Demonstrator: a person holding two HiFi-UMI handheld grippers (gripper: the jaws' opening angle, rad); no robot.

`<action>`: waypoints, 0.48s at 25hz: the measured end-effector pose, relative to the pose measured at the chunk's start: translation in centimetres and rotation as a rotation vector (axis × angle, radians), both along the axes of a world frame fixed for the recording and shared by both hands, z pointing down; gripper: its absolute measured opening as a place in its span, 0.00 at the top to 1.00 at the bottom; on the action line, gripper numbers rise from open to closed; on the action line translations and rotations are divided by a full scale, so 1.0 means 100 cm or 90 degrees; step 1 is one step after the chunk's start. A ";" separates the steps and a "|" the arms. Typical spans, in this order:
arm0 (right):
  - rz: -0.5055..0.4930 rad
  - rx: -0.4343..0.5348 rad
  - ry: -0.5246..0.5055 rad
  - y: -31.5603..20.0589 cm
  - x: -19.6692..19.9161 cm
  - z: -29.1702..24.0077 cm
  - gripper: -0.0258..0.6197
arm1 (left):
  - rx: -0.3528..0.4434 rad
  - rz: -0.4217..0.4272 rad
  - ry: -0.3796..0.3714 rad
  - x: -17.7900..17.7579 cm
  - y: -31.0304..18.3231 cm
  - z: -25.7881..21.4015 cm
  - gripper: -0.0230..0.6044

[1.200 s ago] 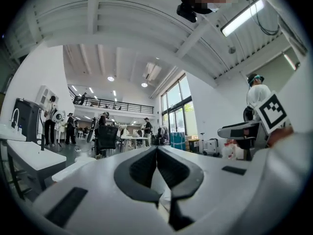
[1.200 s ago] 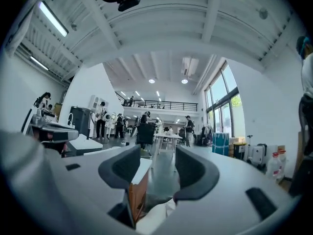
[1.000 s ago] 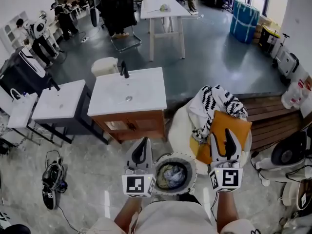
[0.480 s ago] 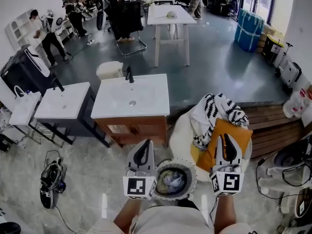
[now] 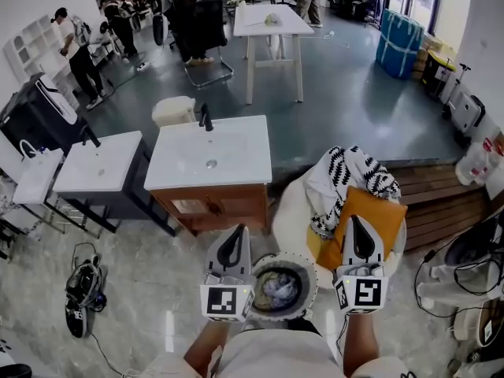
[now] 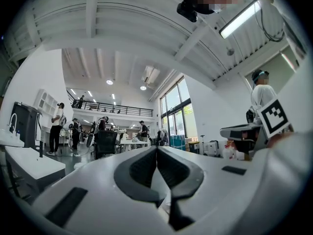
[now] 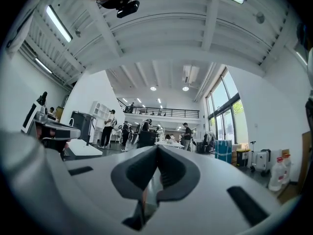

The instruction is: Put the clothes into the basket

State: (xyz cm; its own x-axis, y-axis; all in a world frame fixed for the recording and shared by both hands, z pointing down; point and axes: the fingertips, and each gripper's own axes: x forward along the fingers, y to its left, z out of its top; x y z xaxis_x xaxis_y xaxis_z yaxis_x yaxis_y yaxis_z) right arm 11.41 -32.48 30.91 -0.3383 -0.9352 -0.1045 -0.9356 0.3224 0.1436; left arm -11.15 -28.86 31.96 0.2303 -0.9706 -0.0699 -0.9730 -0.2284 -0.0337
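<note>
In the head view a round white basket [image 5: 313,270] sits just below me between my hands, with crumpled clothes [image 5: 277,286] inside. A black-and-white patterned garment [image 5: 346,176] and an orange garment [image 5: 378,211] lie heaped on a white round seat [image 5: 290,203] ahead on the right. My left gripper [image 5: 235,232] is held level left of the basket, shut and empty. My right gripper [image 5: 358,220] is held level in front of the orange garment, shut with nothing between its jaws. Both gripper views show only closed jaws, the left gripper [image 6: 156,148] and the right gripper [image 7: 157,147], against the open hall.
A white washbasin on a wooden cabinet [image 5: 209,160] stands ahead, with a darker cabinet [image 5: 98,164] to its left. A wooden bench [image 5: 437,195] is at the right, appliances beyond it. A black device [image 5: 83,290] lies on the floor at left. People stand far back.
The right gripper's jaws have gone from wide apart to closed together, with nothing caught in them. Both hands have stayed almost in place.
</note>
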 end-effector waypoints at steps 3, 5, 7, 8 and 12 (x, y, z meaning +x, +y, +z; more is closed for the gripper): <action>-0.007 0.001 0.008 0.000 -0.002 0.001 0.98 | 0.002 0.000 0.001 0.000 0.000 -0.001 0.96; -0.008 0.000 0.006 0.000 -0.003 0.002 0.98 | 0.003 -0.004 0.003 -0.002 0.000 -0.001 0.96; -0.009 -0.002 0.007 -0.001 -0.006 0.003 0.98 | 0.003 -0.007 0.005 -0.004 -0.001 -0.001 0.96; -0.010 -0.003 0.010 -0.001 -0.007 0.004 0.98 | 0.003 -0.008 0.005 -0.005 -0.001 -0.001 0.95; -0.011 -0.007 0.014 -0.002 -0.011 0.006 0.98 | 0.003 -0.010 0.004 -0.008 -0.001 0.000 0.96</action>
